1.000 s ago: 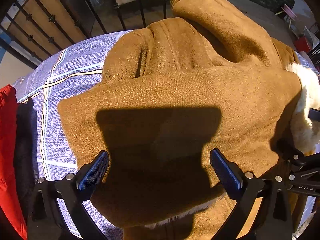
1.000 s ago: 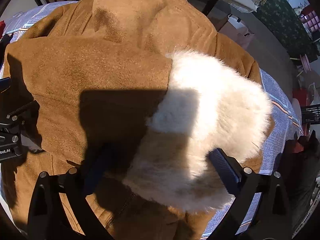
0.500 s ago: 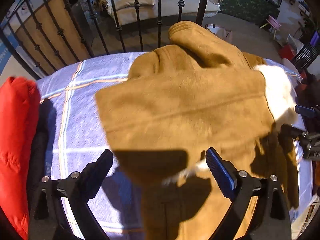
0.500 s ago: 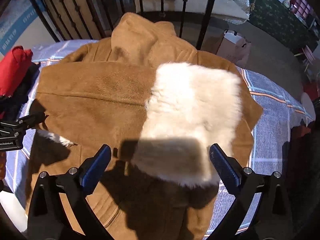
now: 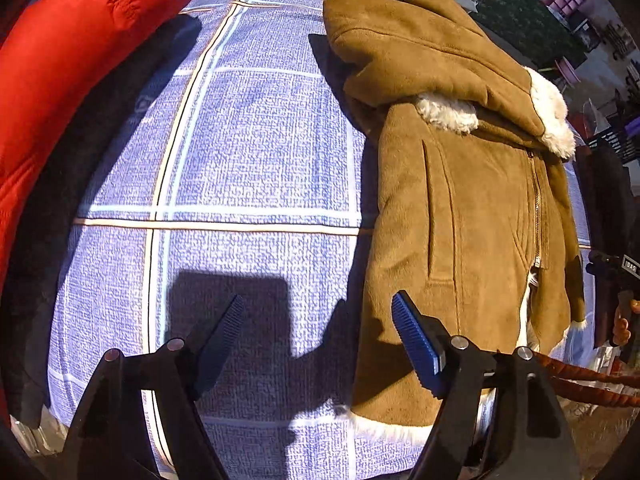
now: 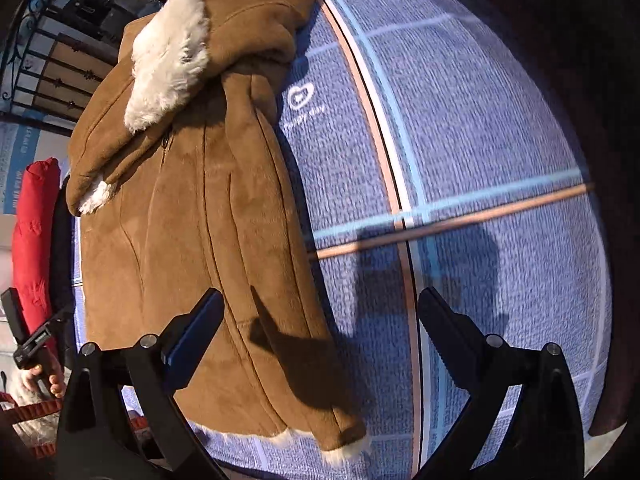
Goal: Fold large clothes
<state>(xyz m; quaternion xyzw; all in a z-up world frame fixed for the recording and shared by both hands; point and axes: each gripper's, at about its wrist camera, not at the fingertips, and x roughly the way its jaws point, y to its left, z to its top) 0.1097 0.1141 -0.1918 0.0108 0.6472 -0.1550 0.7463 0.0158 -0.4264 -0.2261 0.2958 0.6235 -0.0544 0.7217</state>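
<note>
A tan suede coat (image 5: 472,208) with white fleece trim lies zipped on the blue checked cloth (image 5: 256,152), its sleeves folded across the chest. My left gripper (image 5: 320,340) hovers over bare cloth just left of the coat's hem. Its jaws are closing with nothing between them, and its right fingertip overlaps the coat's edge in the picture. In the right wrist view the coat (image 6: 180,240) fills the left half. My right gripper (image 6: 320,328) stands open above the coat's right edge and the cloth (image 6: 480,140), gripping nothing.
A red padded garment (image 5: 60,60) and a dark one (image 5: 68,184) lie along the cloth's left side. The red garment (image 6: 34,216) also shows far left in the right wrist view. A black iron railing (image 6: 60,64) stands behind the coat. A hand (image 6: 40,380) holds the other tool.
Both grippers have pulled away from the coat and apart, the left towards bare cloth on the left, the right towards the right. The left jaws have narrowed. The coat stays as it lay.
</note>
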